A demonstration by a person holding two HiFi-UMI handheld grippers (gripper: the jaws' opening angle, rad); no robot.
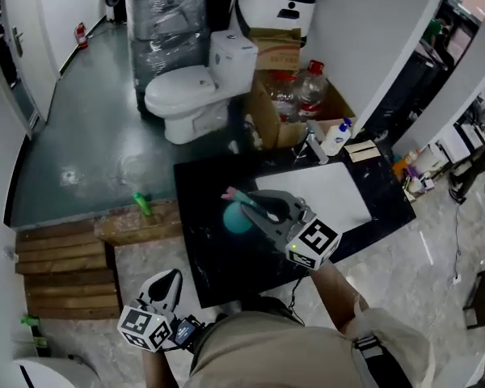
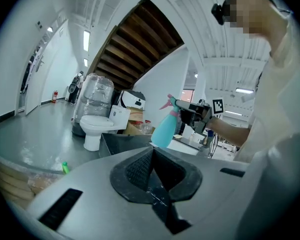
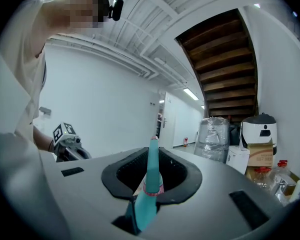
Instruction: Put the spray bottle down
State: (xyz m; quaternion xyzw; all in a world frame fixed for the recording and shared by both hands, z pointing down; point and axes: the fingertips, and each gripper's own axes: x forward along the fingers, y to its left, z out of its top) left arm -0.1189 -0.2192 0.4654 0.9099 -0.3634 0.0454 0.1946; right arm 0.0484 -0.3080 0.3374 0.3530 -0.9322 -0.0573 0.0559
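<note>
Clamping item: right gripper (image 1: 255,207), jaws closed on the upper part of the spray bottle (image 1: 238,217), near its pink ring.
- Spray bottle: teal body, pink trigger. It is over the black part of the bench (image 1: 202,249), just left of the white sheet (image 1: 323,191). Whether its base touches the bench cannot be told.
- Left gripper (image 1: 169,283): low at the person's left side, off the bench edge, jaws together with nothing between them. Its marker cube (image 1: 142,326) sits nearest the body.
- Bench, far corner: small white bottle with blue cap (image 1: 337,136), standing upright.
- Floor beyond the bench: white toilet (image 1: 190,95); an open cardboard box (image 1: 268,115) just beside it, with clear bottles (image 1: 310,86) inside; a plastic-wrapped bulky item (image 1: 163,8) behind the toilet.
- Wooden steps (image 1: 65,275): left of the bench, with a small green object (image 1: 142,205) lying at the top edge.
</note>
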